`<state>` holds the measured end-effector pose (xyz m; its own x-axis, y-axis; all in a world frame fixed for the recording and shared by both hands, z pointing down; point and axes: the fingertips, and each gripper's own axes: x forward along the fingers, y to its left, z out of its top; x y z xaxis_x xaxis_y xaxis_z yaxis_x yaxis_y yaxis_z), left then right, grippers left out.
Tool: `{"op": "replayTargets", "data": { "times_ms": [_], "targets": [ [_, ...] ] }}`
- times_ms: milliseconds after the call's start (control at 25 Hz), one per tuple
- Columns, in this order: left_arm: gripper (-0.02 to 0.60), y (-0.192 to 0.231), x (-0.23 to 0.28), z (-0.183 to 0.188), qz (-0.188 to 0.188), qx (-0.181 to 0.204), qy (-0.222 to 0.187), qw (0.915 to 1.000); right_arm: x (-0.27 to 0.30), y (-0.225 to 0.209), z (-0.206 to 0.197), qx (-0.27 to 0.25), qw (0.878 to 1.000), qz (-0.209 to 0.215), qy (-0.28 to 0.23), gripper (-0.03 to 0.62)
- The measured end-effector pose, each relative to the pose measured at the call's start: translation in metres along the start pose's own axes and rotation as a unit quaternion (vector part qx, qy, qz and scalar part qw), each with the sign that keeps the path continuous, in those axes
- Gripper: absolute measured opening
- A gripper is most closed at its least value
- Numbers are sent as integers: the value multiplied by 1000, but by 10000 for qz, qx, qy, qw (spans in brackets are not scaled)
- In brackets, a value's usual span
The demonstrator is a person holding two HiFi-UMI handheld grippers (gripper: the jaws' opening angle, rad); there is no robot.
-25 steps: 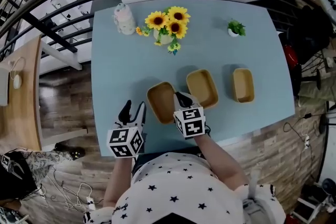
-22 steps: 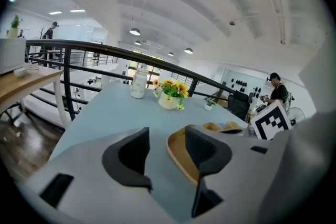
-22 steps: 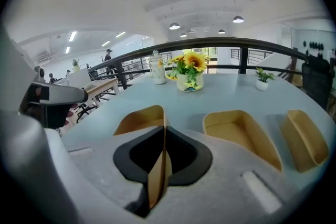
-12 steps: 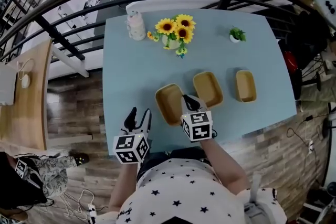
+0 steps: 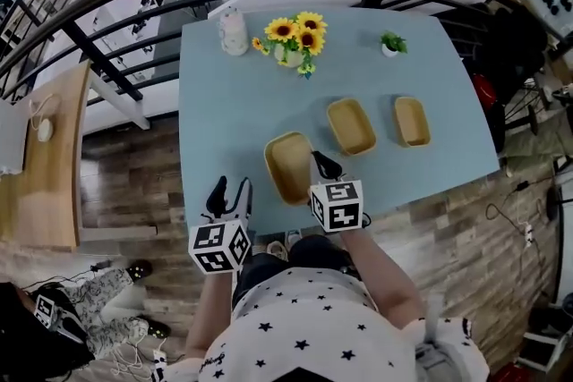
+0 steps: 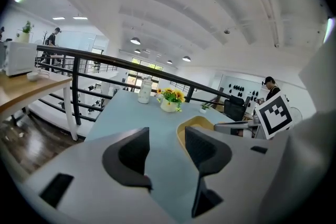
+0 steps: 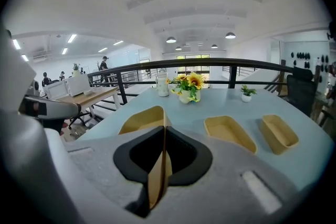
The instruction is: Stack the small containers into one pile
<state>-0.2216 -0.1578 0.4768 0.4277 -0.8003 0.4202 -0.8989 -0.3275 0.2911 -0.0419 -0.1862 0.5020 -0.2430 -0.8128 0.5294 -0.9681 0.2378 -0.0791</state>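
Three shallow tan containers lie on the blue table (image 5: 224,121). My right gripper (image 5: 320,164) is shut on the near rim of the left container (image 5: 288,167), which looks tilted up off the table; in the right gripper view the thin rim (image 7: 157,165) is pinched between the pads of that gripper (image 7: 164,152). The middle container (image 5: 350,126) (image 7: 229,132) and the right container (image 5: 412,121) (image 7: 278,132) rest apart from each other. My left gripper (image 5: 228,191) (image 6: 165,152) hovers open and empty over the table's front left edge, left of the held container (image 6: 195,124).
A vase of sunflowers (image 5: 294,36), a white bottle (image 5: 233,31) and a small potted plant (image 5: 389,43) stand along the table's far side. A black railing (image 5: 107,58) curves round the back and left. A wooden desk (image 5: 40,157) stands at the left.
My right gripper has pulled the left container towards me and lifted it, widening its gap to the middle one. My left gripper has also drawn back to the table's front edge.
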Motion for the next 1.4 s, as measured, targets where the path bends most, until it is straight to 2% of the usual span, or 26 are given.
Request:
{"op": "replayTargets", "data": {
  "times_ms": [320, 560, 840, 1400],
  "targets": [
    [195, -12, -23, -6, -194, 33, -2, 9998, -34, 5, -1, -27, 9997, -198, -158, 20],
    [196, -22, -23, -8, -288, 124, 24, 9995, -45, -8, 3, 14, 9991, -318, -280, 20],
    [195, -48, 1, -3, -344, 143, 12, 9993, -45, -46, 9, 53, 9989, -353, -304, 20],
    [195, -101, 74, 6, -134, 54, -25, 9999, -17, -134, 37, -67, 9993, -157, -328, 20]
  ]
}}
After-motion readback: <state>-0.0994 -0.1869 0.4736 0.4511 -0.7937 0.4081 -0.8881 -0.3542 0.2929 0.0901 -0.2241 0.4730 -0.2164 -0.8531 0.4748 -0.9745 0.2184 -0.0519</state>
